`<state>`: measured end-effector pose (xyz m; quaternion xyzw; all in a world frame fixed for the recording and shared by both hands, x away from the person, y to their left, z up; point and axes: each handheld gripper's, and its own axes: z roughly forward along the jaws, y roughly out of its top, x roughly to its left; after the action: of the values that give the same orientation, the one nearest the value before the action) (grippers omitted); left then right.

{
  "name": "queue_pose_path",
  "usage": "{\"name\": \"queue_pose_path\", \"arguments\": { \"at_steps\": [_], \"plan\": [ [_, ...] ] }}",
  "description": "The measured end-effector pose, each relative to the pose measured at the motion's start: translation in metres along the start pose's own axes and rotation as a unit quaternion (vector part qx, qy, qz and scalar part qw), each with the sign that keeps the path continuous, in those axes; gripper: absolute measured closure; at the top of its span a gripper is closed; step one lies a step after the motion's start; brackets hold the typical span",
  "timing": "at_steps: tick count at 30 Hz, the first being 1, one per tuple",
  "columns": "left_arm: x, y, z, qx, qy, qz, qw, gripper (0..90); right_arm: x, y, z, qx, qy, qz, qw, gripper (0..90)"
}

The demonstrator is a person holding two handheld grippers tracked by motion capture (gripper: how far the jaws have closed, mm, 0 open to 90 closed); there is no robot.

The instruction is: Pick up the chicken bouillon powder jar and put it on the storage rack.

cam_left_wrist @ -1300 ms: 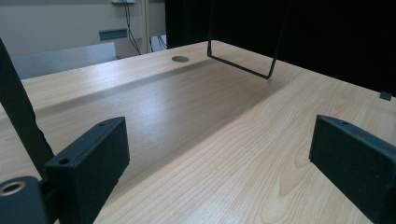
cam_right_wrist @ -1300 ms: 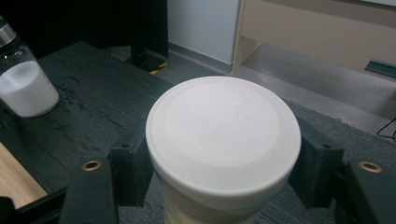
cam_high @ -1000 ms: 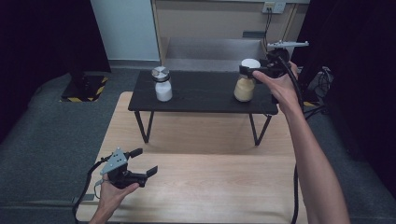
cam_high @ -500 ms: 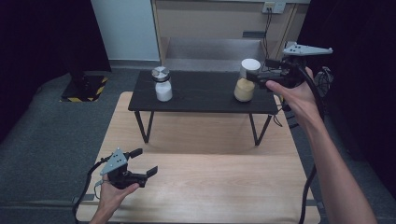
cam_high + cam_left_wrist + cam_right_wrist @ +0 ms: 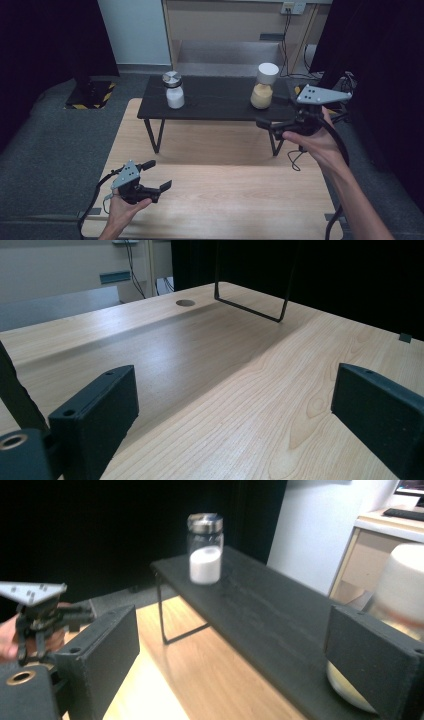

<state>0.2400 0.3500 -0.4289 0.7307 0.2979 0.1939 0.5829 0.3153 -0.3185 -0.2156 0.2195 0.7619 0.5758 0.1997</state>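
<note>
Nearest, at the lower left of the high view, the left hand-held gripper (image 5: 158, 175), held low over the light wooden table (image 5: 240, 200), jaws spread wide with nothing between them; bare wood grain between the two black jaws in the left gripper view, a round cable hole (image 5: 185, 303) and one thin black metal leg (image 5: 250, 310) farther along the tabletop. Farther out on the right, the right hand-held gripper (image 5: 264, 123), raised at the front edge of the small black table (image 5: 220, 102), grey three-cornered plate on top, jaws pointing left, wide apart and holding nothing. Beyond, on the black table near its right end, a jar of yellowish powder (image 5: 263, 86) with a white lid, just past the right hand-held gripper and apart from it; blurred behind the right-hand jaw in the right gripper view. Toward the left end, well apart, a glass jar of white powder (image 5: 173, 89) with a metal lid, upright. Farthest back, a pale wall, a wooden cabinet and hanging cables.
</note>
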Motion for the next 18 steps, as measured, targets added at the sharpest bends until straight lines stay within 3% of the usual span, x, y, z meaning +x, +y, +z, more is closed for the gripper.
{"name": "queue_pose_path", "arguments": {
  "at_steps": [9, 18],
  "plan": [
    [-0.002, 0.001, 0.000, -0.005, 0.000, 0.000, 1.0000, 3.9, 0.004, -0.045, 0.001, -0.004, 0.017, 0.010, 0.9998, 8.2],
    [-0.001, 0.000, 0.002, 0.000, -0.005, 0.002, 1.0000, 3.9, 0.028, -0.080, 0.015, 0.020, 0.005, 0.005, 0.9998, 8.3]
  ]
}}
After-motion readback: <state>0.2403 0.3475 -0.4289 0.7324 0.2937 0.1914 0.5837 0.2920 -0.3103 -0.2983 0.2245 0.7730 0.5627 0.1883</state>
